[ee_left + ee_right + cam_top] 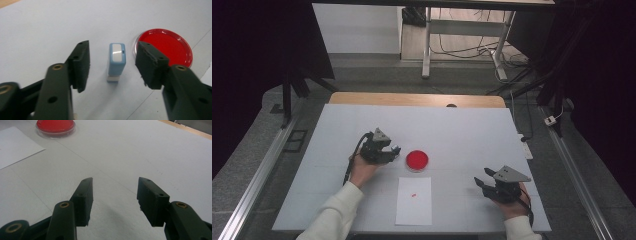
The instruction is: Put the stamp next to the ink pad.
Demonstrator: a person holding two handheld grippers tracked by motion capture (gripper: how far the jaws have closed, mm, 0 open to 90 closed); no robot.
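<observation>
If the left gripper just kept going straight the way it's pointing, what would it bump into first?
Probably the small blue stamp, standing on the table between the open jaws of the left gripper. The red ink dish sits just off to the side, so the right-hand jaw might graze it; depth is hard to judge.

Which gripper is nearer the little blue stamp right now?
Left. The left gripper has its open jaws either side of the blue stamp, not touching it, beside the red ink pad. The right gripper sits open far across the table, past the white paper.
</observation>
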